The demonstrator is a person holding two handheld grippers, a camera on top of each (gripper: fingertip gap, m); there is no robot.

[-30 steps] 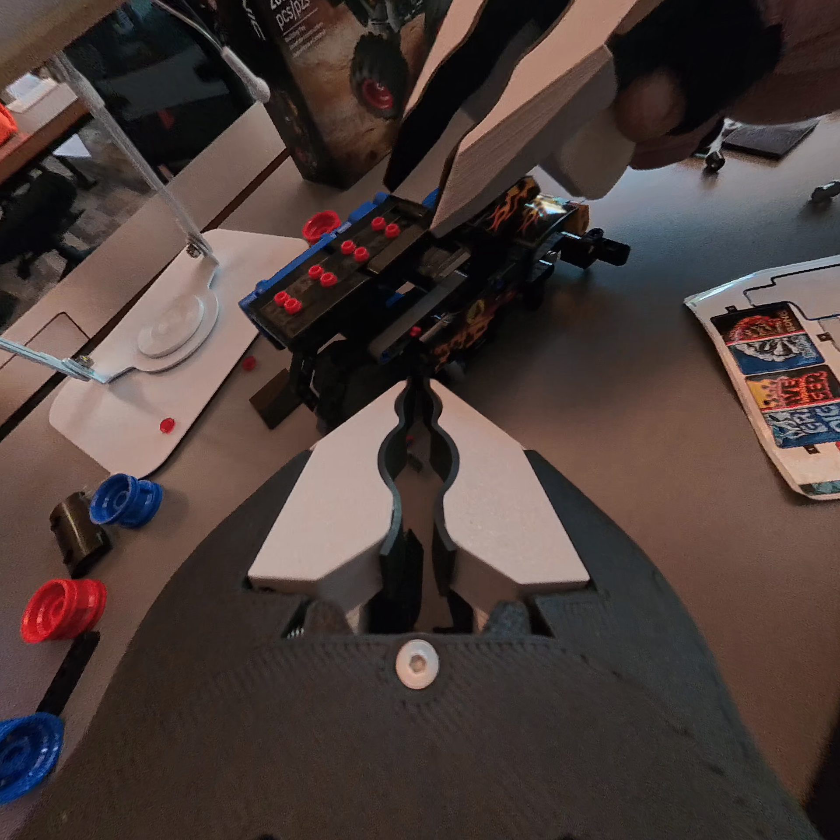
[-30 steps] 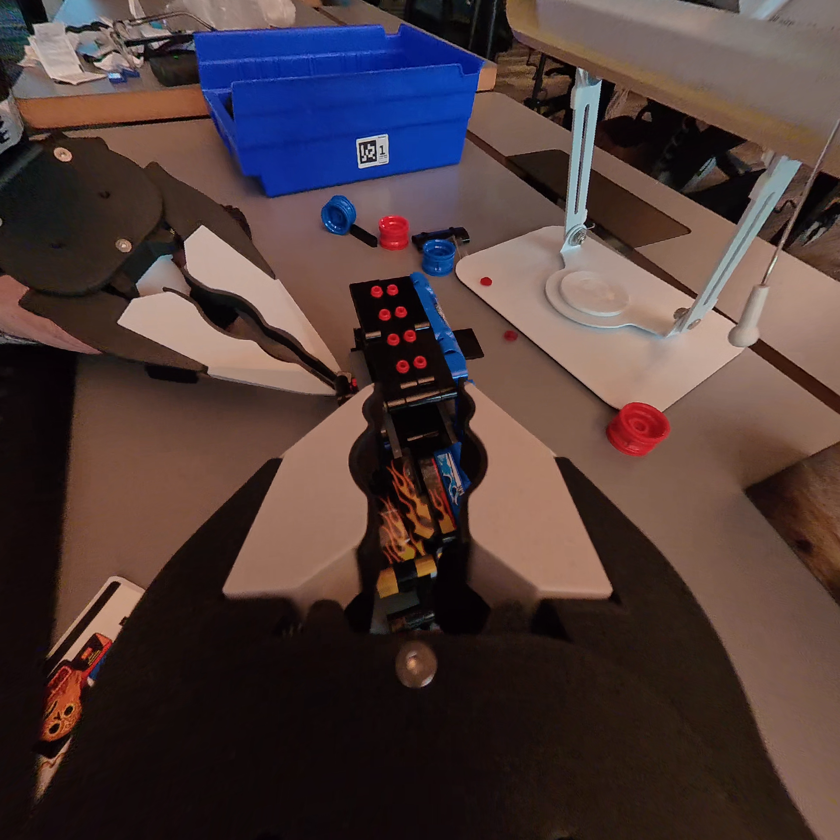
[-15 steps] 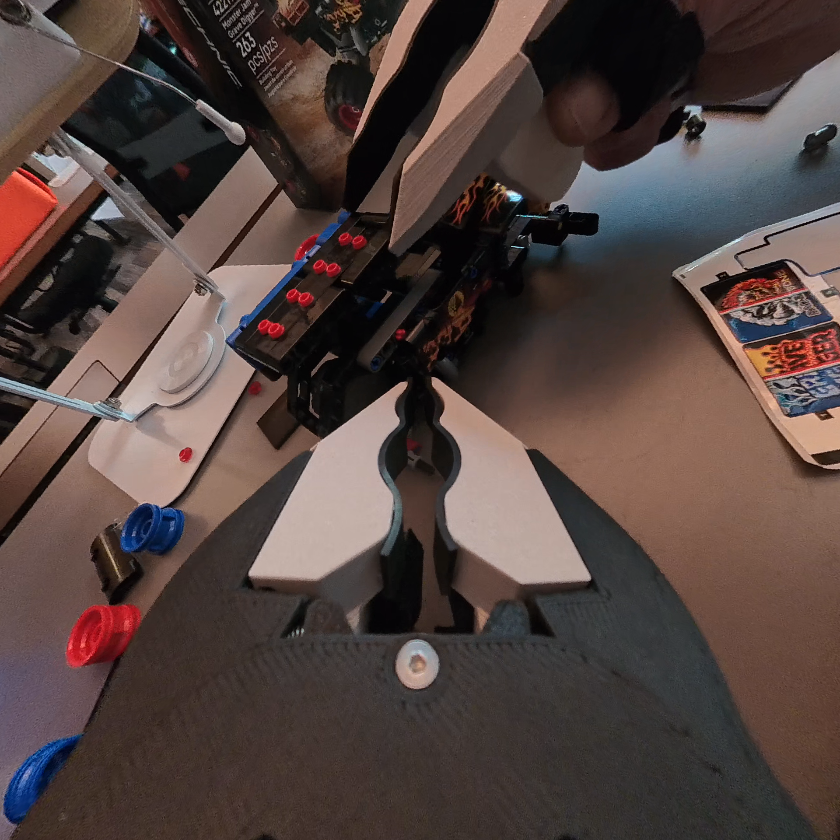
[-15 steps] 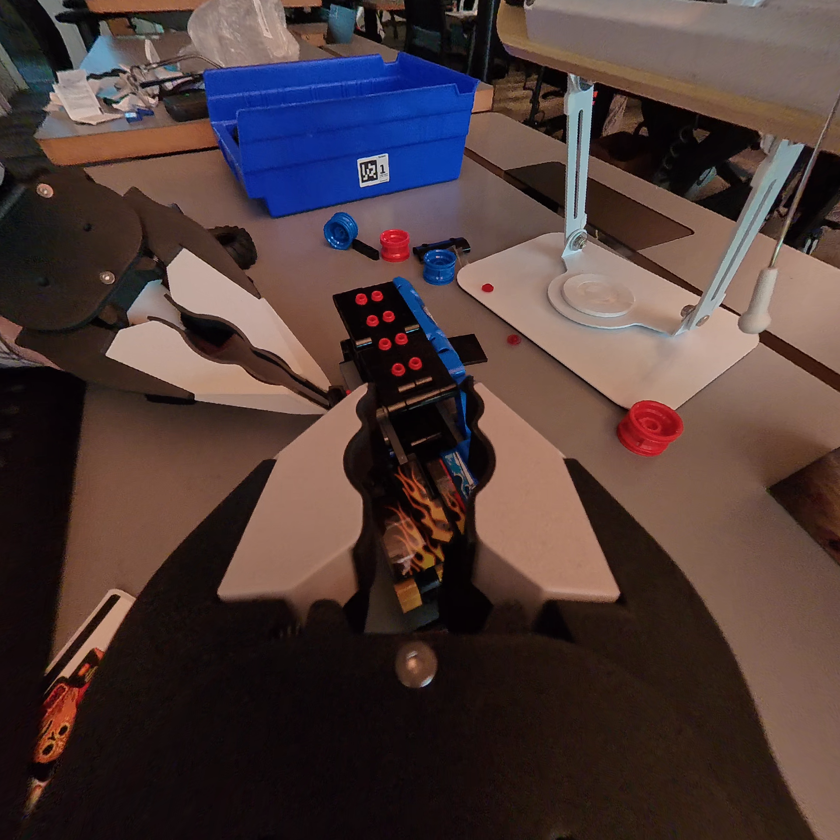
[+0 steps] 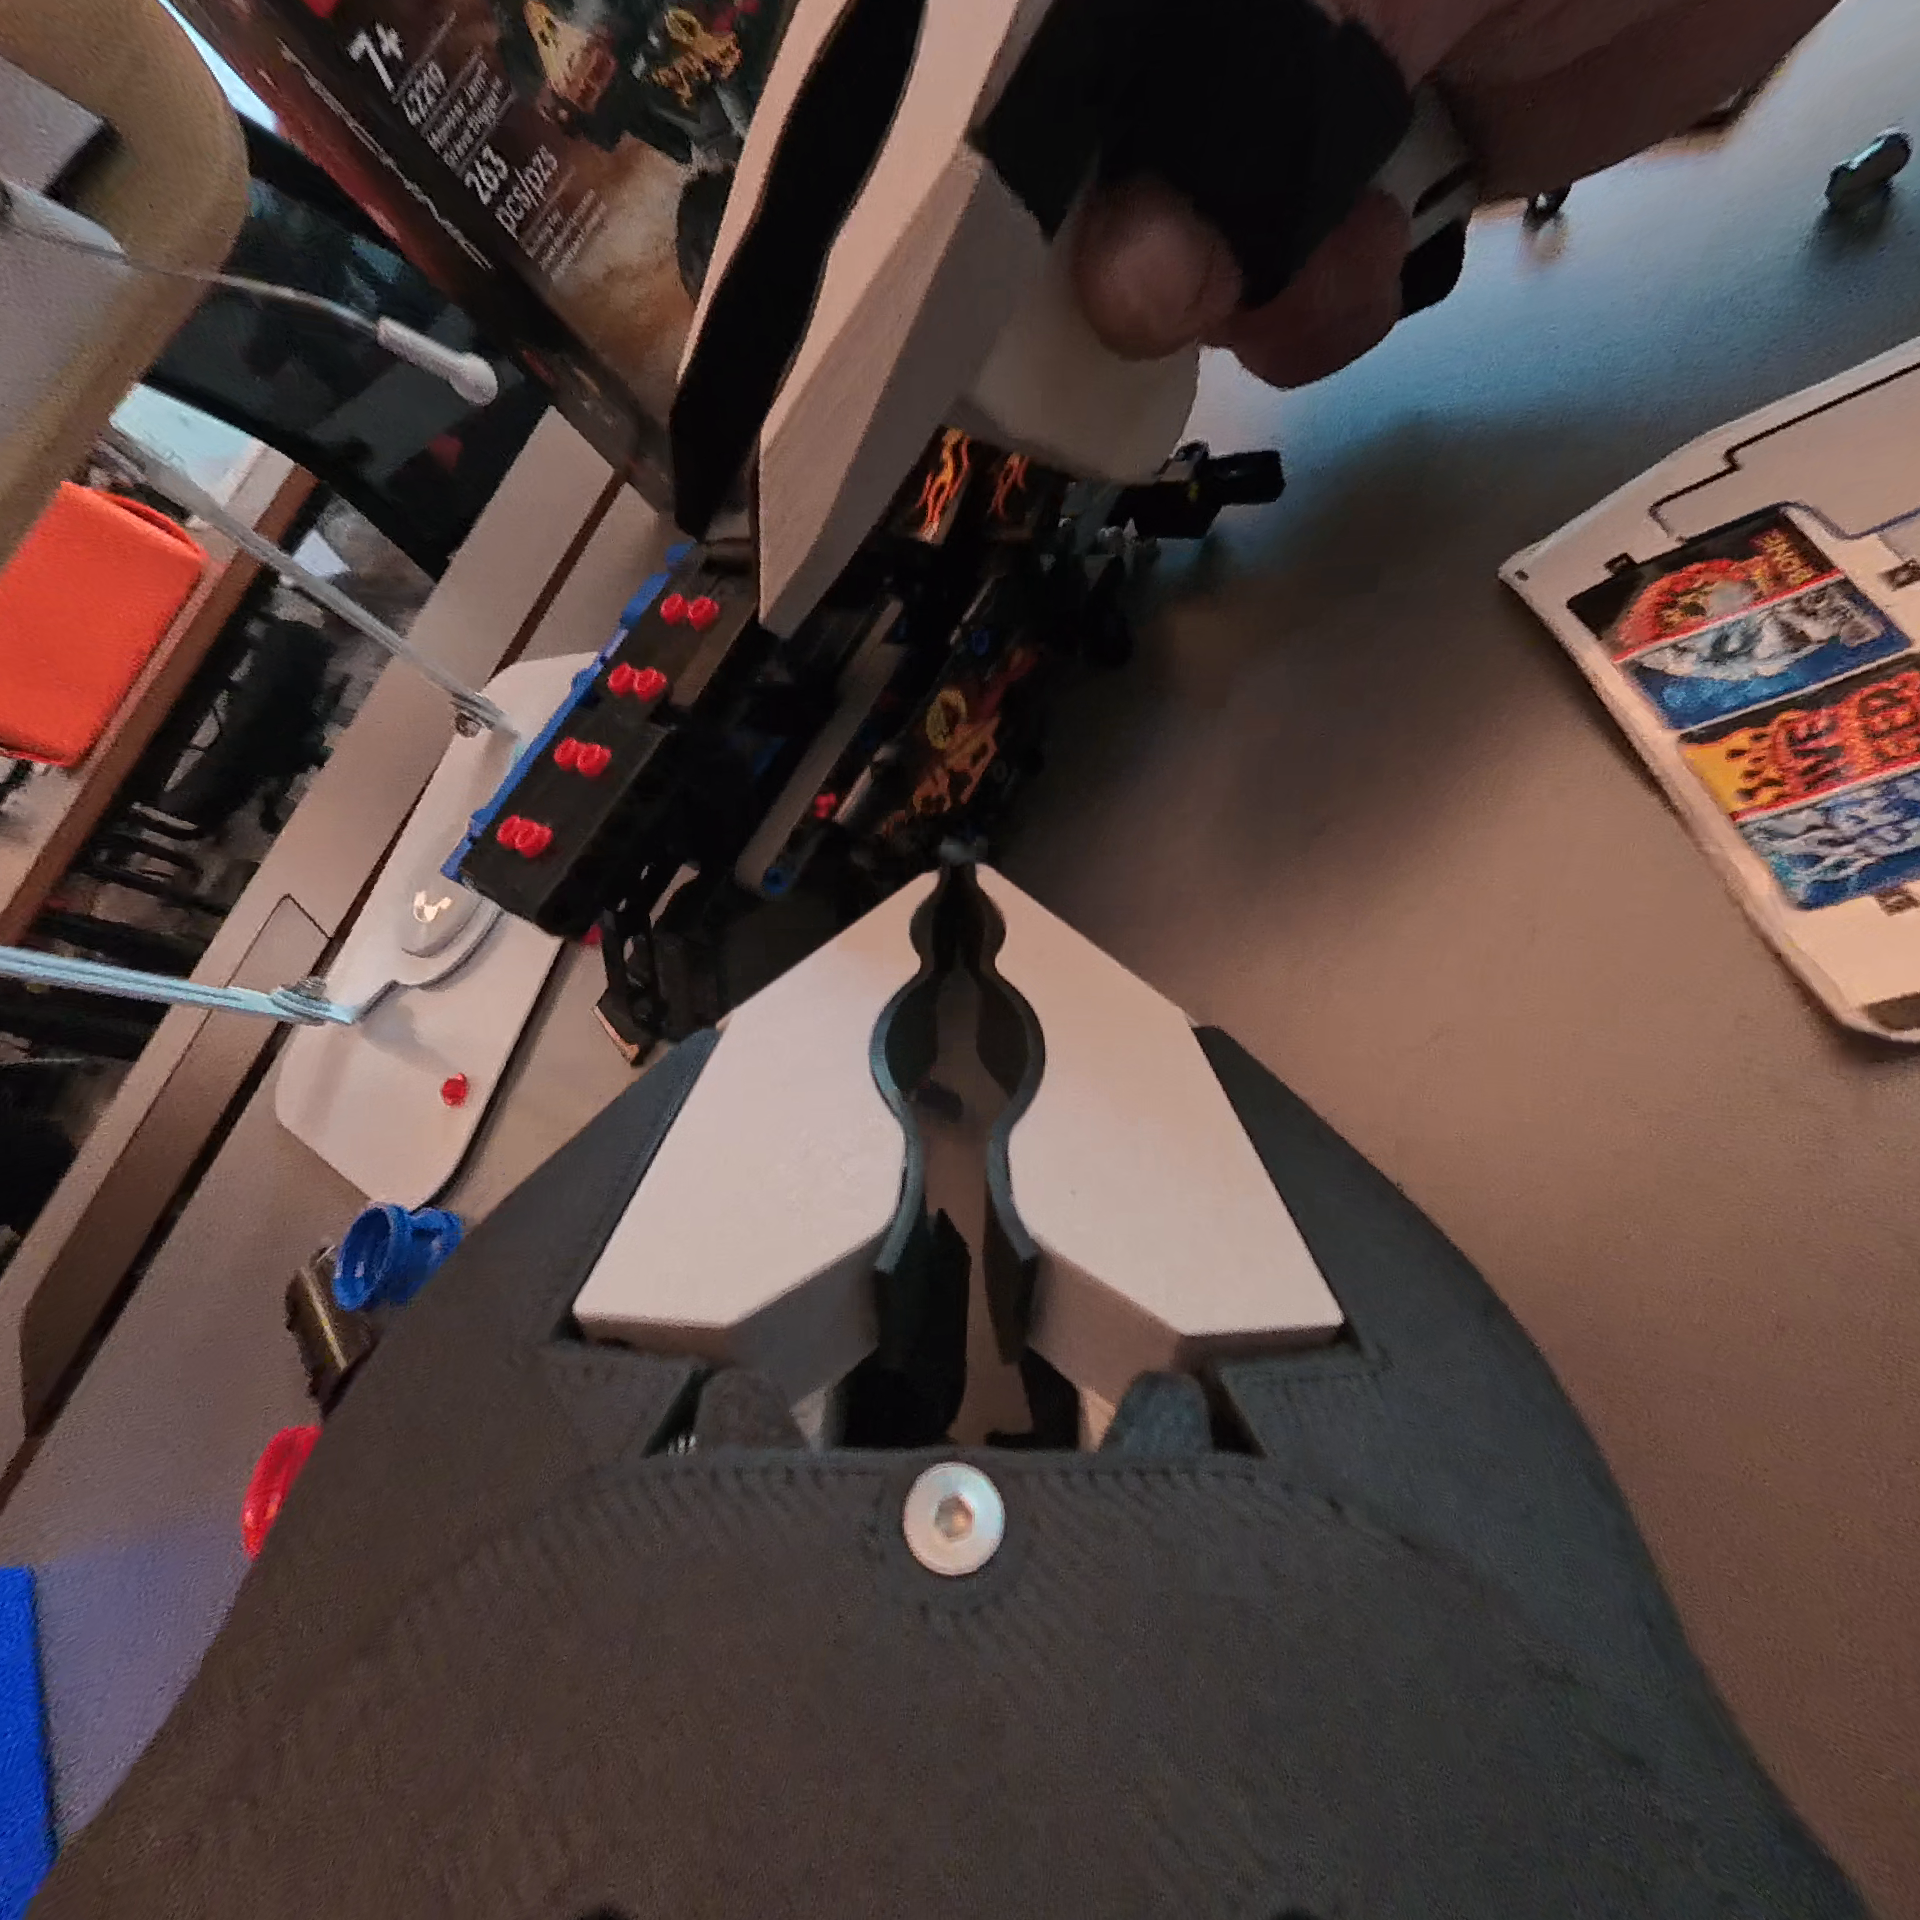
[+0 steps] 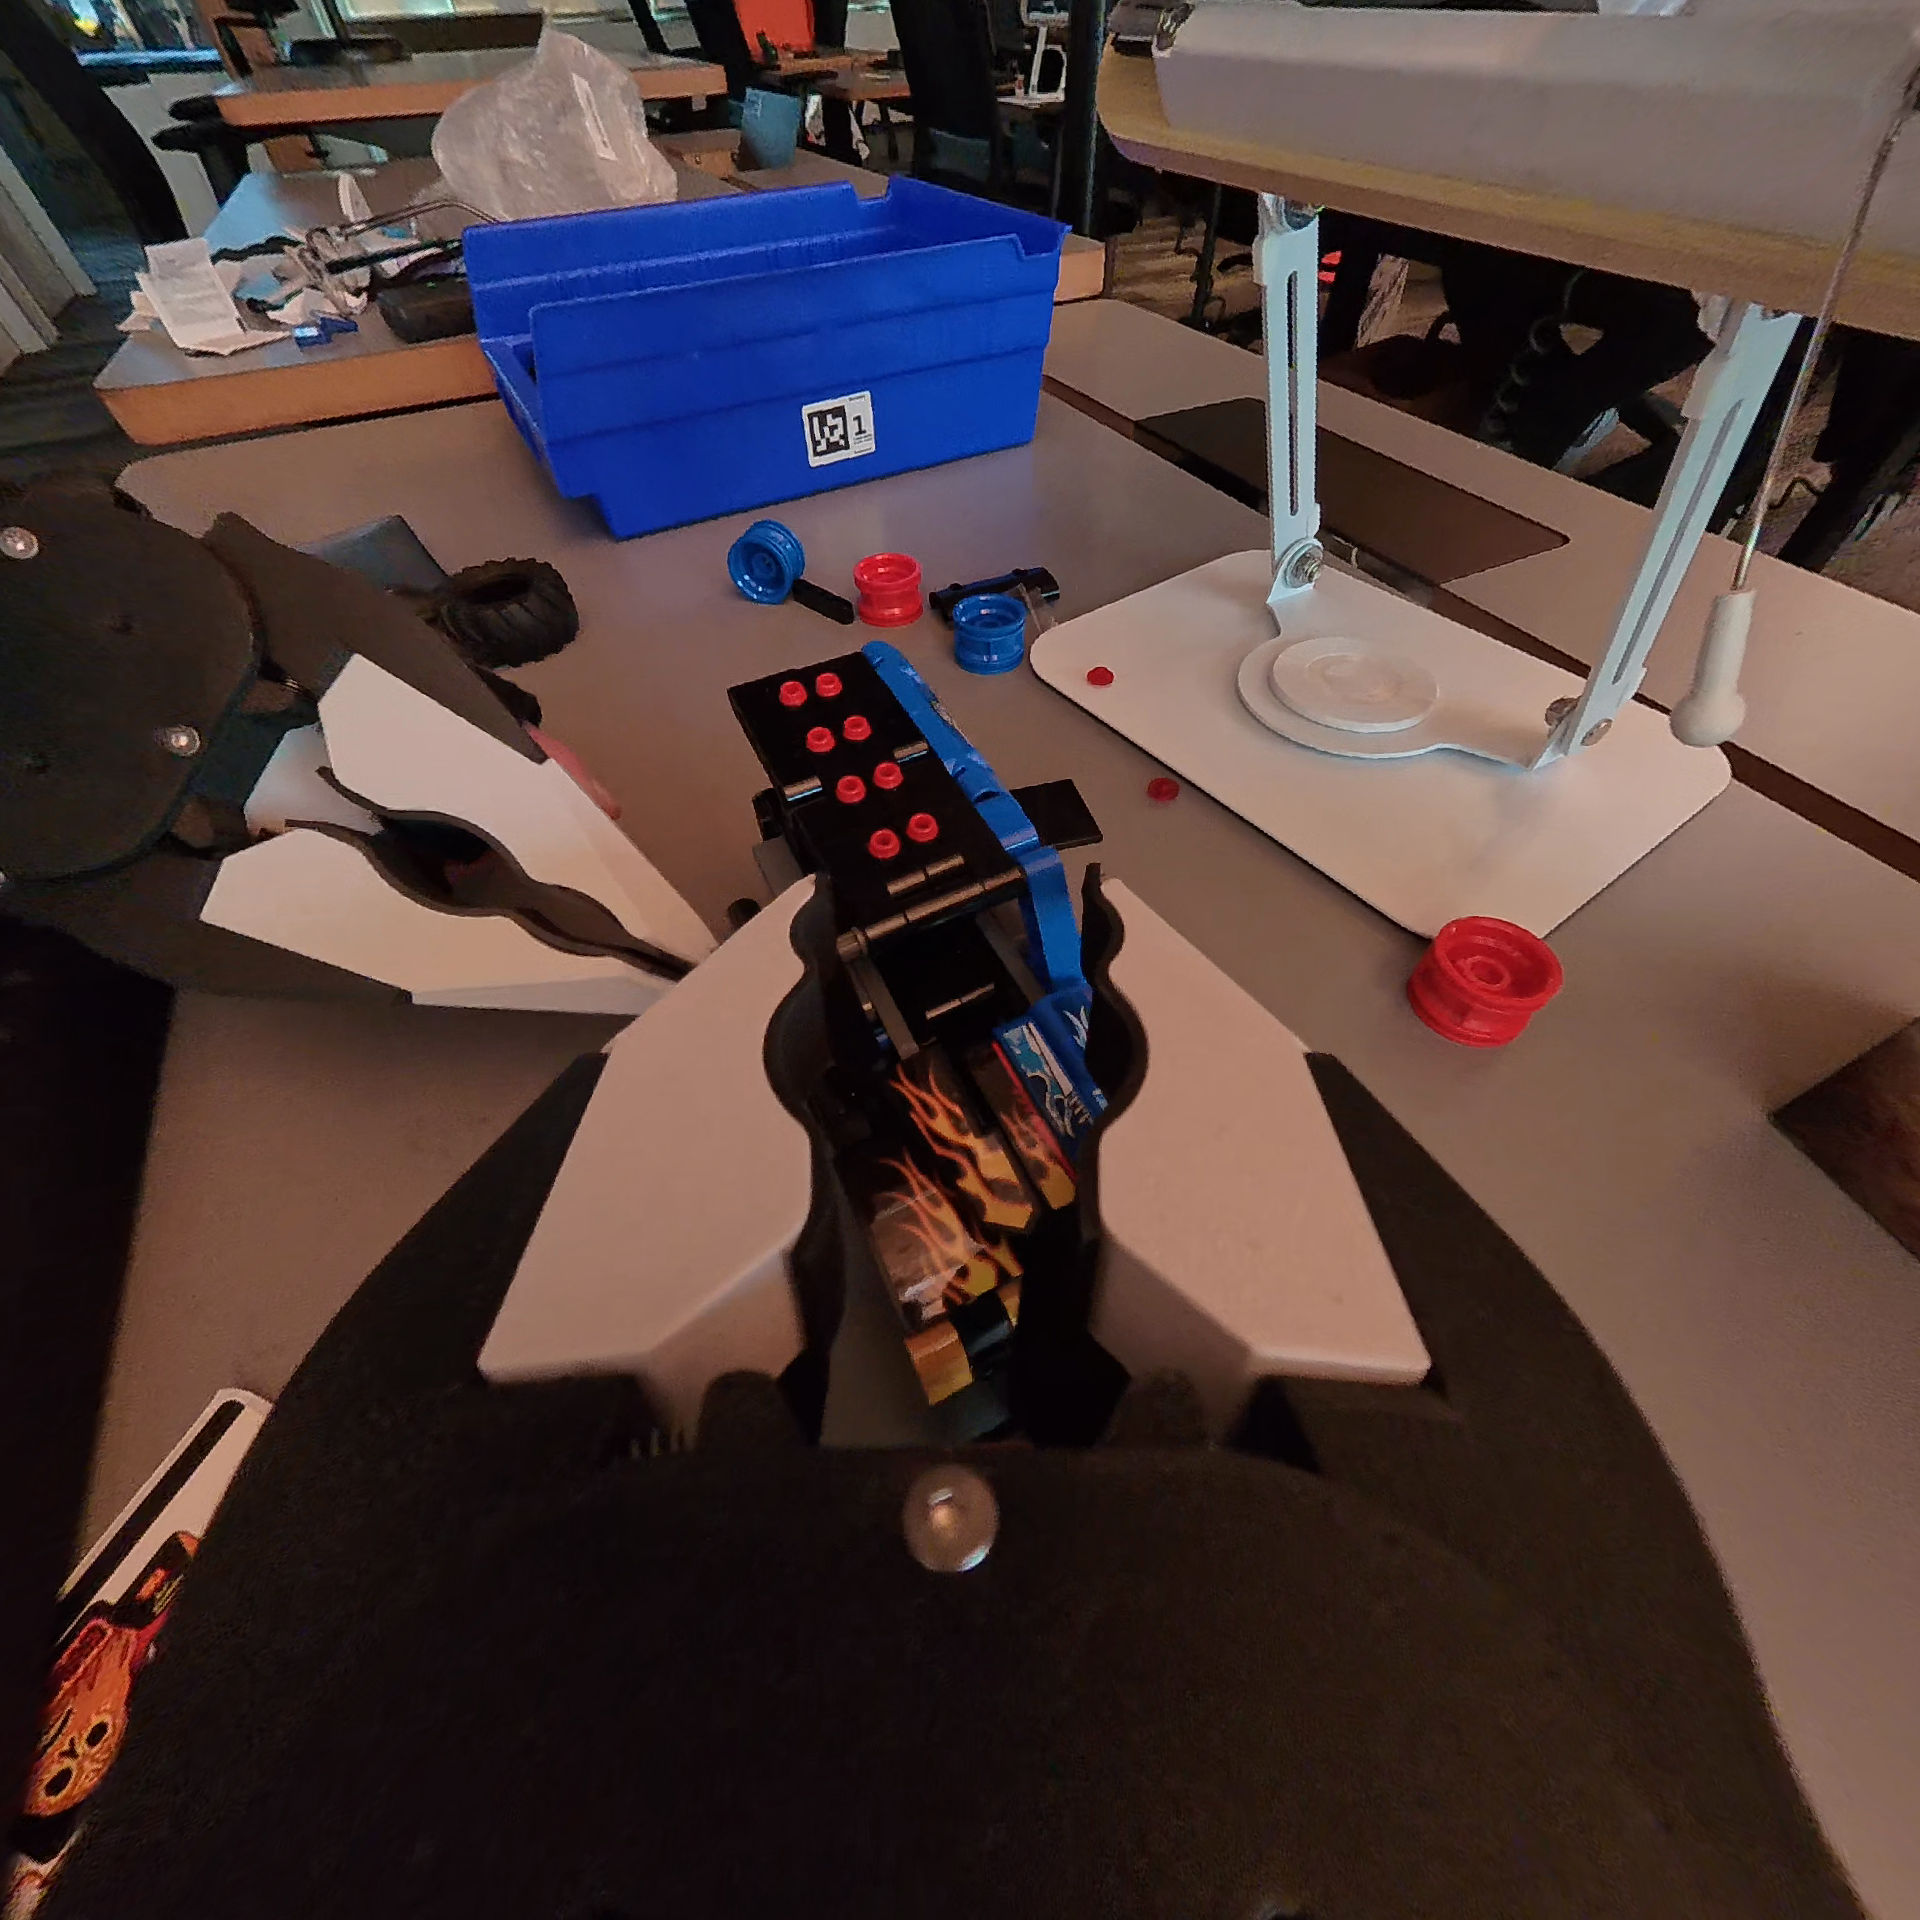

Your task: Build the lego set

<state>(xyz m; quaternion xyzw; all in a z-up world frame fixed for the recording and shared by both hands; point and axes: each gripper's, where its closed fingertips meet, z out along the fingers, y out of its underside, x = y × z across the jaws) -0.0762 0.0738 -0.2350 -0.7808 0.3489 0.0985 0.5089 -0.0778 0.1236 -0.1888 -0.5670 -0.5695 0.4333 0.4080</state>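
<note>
Grey table (image 6: 1455, 1195), labelled blue bin (image 6: 769, 343); right claw (image 6: 951, 914) gripping flame-stickered truck (image 6: 894, 821), left claw (image 5: 956, 883) pinched together.

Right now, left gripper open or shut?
Shut: left gripper fingertips meet, pinching something small beside the truck model; what it pinches is unclear.

Black, ribbed, shield-shaped bodies on left gripper (image 5: 961, 883) and right gripper (image 6: 951, 925), each with 1 silver screw at centre. 2 white wedge fingers (image 5: 779, 1143) apiece, lined with wavy black pads (scalloped inner edges). Dark glove on hand (image 5: 1226, 177).
</note>
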